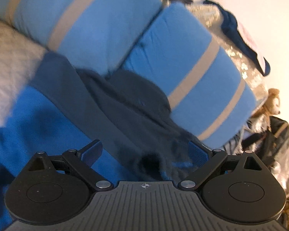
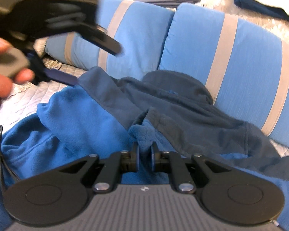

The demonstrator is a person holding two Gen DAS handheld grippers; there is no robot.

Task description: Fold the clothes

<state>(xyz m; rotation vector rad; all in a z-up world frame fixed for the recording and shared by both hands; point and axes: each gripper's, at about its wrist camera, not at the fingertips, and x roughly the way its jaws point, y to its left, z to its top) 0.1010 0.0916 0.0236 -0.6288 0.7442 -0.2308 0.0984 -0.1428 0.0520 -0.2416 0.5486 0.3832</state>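
Note:
A fleece jacket [image 2: 82,115], bright blue with dark navy shoulders and hood [image 2: 175,88], lies rumpled on the bed against two blue pillows. My right gripper [image 2: 144,152] is shut on a raised fold of the jacket's blue and navy edge [image 2: 142,132]. My left gripper [image 1: 144,152] is open and empty, hovering over the navy part of the jacket [image 1: 129,100]. It also shows blurred in the right wrist view [image 2: 94,61], held in a hand at the upper left, jaws wide apart above the jacket's left shoulder.
Two blue pillows with grey stripes [image 2: 231,53] lie behind the jacket. A white quilted cover [image 2: 25,104] shows at the left. A dark blue garment [image 2: 260,5] lies behind the pillows. A stuffed toy [image 1: 269,105] and clutter sit at the right in the left wrist view.

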